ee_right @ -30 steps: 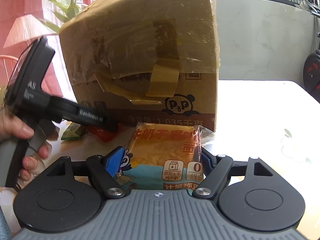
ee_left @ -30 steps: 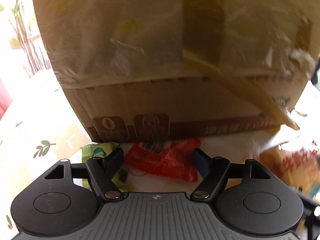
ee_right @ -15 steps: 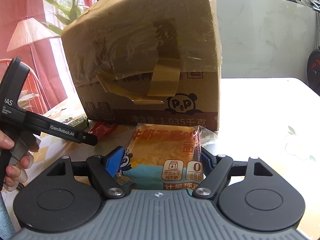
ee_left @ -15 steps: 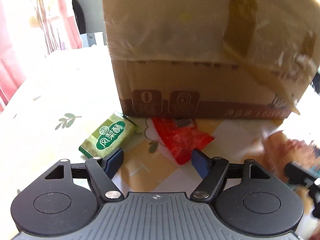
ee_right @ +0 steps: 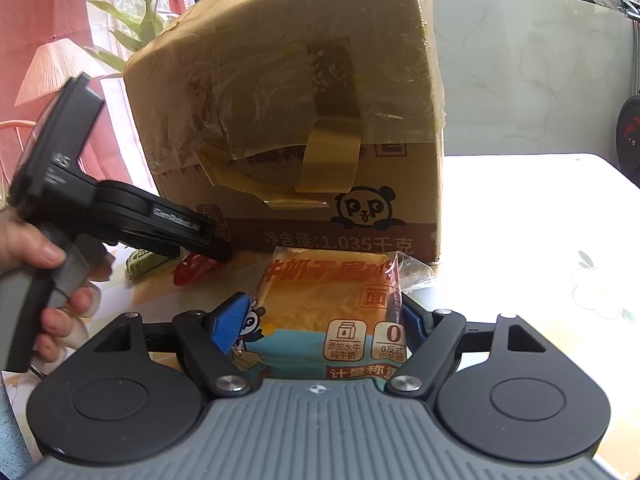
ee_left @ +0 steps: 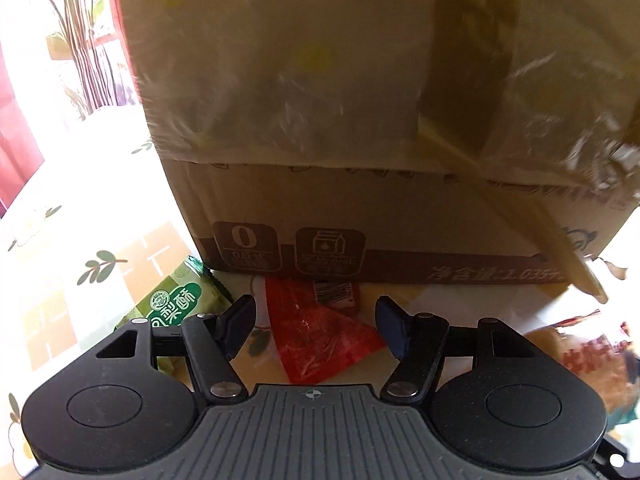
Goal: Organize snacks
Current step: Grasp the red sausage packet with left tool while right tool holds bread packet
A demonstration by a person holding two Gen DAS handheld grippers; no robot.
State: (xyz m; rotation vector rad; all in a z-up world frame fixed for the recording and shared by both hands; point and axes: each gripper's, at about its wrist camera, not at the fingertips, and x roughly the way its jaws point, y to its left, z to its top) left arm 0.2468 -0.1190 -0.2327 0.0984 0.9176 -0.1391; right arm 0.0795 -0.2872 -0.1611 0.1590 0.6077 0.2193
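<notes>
Up close, the right gripper [ee_right: 320, 326] has its blue-padded fingers [ee_right: 228, 322] clenched on a clear plastic packet of golden-yellow bread [ee_right: 328, 312], printed with orange characters along its far edge, a small panda at the near left and a blue band with white icons across the near end; the packet sits just in front of a large tape-wrapped brown cardboard box [ee_right: 288, 120] bearing a panda logo, which stands on the pale leaf-patterned surface [ee_right: 540, 240]; the left gripper [ee_left: 316, 326] has its dark fingers [ee_left: 236, 326] released and spread to either side of a flat red crinkled snack wrapper [ee_left: 320, 340] that lies on the surface against the near foot of the box; just left of it lies a green rectangular snack packet [ee_left: 180, 300] with white characters, partly hidden under the left finger; from the right camera, the left gripper's black body is held by a hand [ee_right: 40, 264] at the left, its tip over the red wrapper.
</notes>
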